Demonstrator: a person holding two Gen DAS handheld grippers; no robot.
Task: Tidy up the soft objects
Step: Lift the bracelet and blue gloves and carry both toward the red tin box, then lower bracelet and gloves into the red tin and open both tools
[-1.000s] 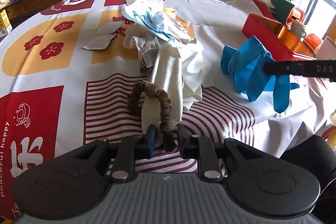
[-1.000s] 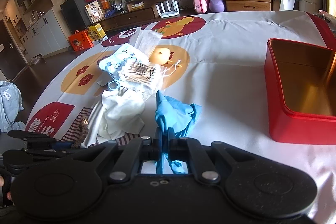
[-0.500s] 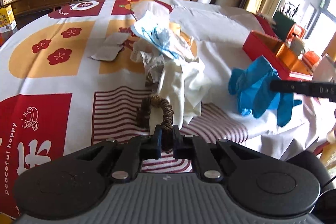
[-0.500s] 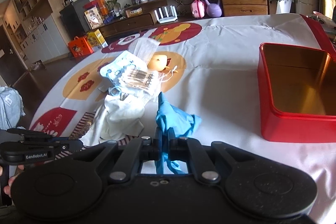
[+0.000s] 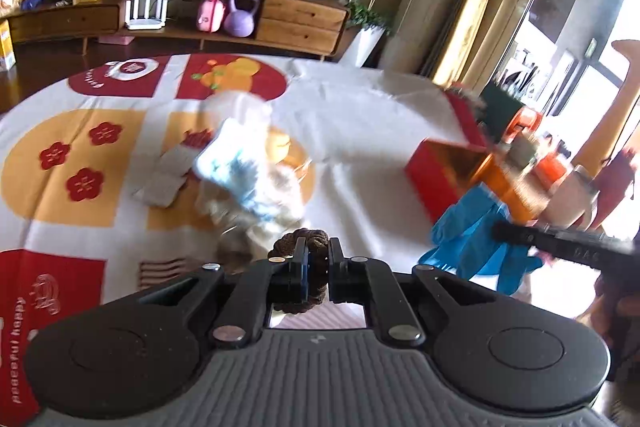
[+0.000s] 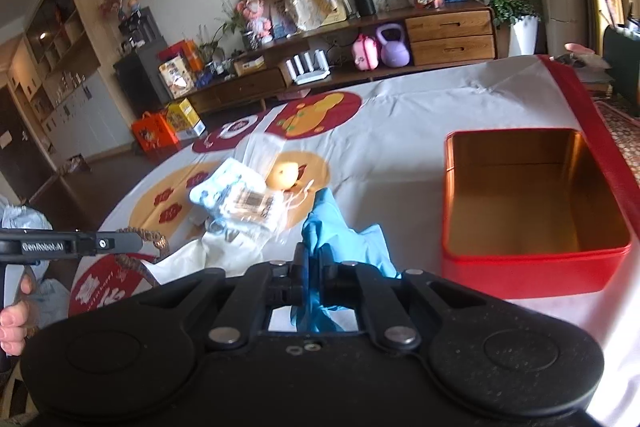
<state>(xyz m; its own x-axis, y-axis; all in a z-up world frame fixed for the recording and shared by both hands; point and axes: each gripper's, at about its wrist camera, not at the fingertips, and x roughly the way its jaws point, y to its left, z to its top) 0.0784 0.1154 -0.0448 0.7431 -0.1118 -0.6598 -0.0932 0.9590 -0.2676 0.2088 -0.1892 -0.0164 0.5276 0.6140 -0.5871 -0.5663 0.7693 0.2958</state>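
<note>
Now my left hand-held gripper (image 5: 318,259) pinches brown hair tie (image 5: 302,241) above table (image 5: 360,115); my right hand-held gripper (image 6: 314,265) clamps blue glove (image 6: 340,235), red box (image 6: 536,263) just beside.

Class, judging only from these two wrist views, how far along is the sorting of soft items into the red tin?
Done: nothing; the red tin looks empty. In hand: the left gripper is shut on a brown hair tie, and the right gripper is shut on a blue glove. Left: the pile of white cloth and packets on the table.
</note>
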